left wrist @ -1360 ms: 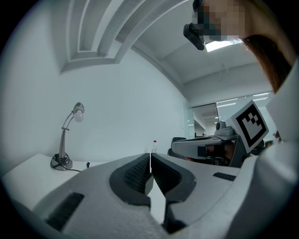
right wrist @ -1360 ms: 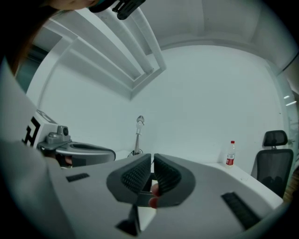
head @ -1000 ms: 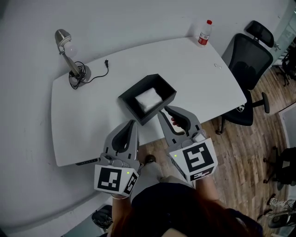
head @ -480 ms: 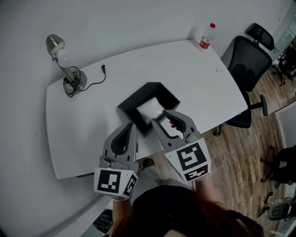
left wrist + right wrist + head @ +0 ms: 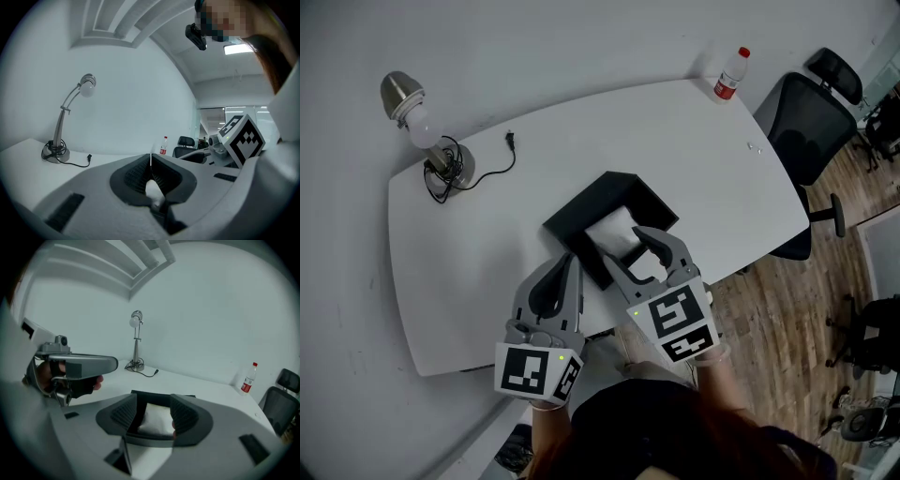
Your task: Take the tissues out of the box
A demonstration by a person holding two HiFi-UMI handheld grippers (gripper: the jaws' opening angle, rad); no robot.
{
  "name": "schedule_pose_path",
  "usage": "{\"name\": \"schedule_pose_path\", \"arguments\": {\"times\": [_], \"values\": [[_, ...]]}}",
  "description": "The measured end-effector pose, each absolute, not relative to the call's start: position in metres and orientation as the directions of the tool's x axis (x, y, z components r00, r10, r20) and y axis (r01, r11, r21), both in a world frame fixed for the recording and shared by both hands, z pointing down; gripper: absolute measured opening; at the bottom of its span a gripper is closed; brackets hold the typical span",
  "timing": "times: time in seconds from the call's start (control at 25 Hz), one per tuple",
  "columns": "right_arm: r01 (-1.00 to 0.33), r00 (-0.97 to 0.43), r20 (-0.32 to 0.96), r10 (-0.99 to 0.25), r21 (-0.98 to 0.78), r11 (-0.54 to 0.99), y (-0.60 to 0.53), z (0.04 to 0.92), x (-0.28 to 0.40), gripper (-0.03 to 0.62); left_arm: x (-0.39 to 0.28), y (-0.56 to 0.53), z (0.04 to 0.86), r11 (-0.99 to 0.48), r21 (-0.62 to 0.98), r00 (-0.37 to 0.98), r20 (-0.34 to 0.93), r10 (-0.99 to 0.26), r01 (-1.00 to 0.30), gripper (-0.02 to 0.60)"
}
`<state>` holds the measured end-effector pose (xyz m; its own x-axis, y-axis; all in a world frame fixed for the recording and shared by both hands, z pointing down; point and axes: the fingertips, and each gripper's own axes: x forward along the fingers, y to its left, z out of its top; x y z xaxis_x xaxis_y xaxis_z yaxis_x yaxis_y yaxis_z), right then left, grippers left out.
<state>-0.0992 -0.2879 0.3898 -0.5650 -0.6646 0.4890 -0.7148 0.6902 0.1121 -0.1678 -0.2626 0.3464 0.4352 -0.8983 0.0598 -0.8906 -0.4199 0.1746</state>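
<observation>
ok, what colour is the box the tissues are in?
Black: the box is black all over, with white tissues inside. It shows best in the head view.

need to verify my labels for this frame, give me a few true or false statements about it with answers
The right tongs grip the tissues. False: they stand apart, having just been opening; the tissues show between them, unpressed.
The left tongs are closed. True.
The lamp has its plug in a socket. False: the plug lies loose on the table.
A red-capped bottle stands on the table. True.
The box is white. False: it is black.
</observation>
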Motion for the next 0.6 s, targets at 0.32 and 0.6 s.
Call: {"name": "schedule_pose_path", "arguments": {"times": [0.32, 0.6], "values": [[-0.682, -0.493, 0.637, -0.593, 0.139, 0.718, -0.298, 0.428, -0.106, 0.256, -0.173, -0.278, 0.359, -0.425, 0.208, 0.447, 0.073, -0.892, -0.881, 0.026], [-0.649, -0.416, 0.736, -0.535, 0.171, 0.741, -0.306, 0.450, -0.109, 0.268, -0.180, -0.289, 0.369, -0.421, 0.237, 0.451, 0.089, -0.888, -0.875, 0.026]]}}
